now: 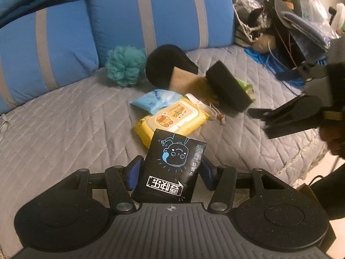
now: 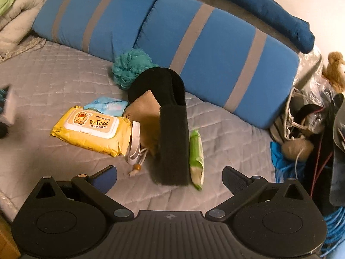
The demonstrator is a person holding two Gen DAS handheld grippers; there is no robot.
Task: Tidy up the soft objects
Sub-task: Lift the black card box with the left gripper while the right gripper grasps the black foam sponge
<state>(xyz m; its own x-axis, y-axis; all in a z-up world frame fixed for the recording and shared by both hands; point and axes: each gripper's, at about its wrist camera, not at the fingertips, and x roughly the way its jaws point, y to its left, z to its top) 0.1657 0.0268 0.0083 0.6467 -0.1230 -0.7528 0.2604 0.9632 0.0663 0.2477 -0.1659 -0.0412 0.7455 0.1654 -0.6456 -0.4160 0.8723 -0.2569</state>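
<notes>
Between left claw [image 1: 170,168] pads: black cartoon-printed packet [image 1: 172,164].

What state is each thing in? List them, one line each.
Left gripper: shut on black tissue pack, lifted.
Right gripper: open, empty.
Yellow wipes pack: lying flat, lid closed.
Black slipper: tilted, propped on the pile.
Green tissue pack: lying beside the slipper.
Teal bath pouf: resting against striped cushion.

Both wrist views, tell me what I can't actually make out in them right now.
- Left wrist view: the black packet's lower end, hidden behind the left gripper.
- Left wrist view: the right gripper, motion-blurred.
- Right wrist view: the tan pouch, partly covered by the black sponge.
- Right wrist view: the clutter pile's contents, tangled and edge-cropped.
</notes>
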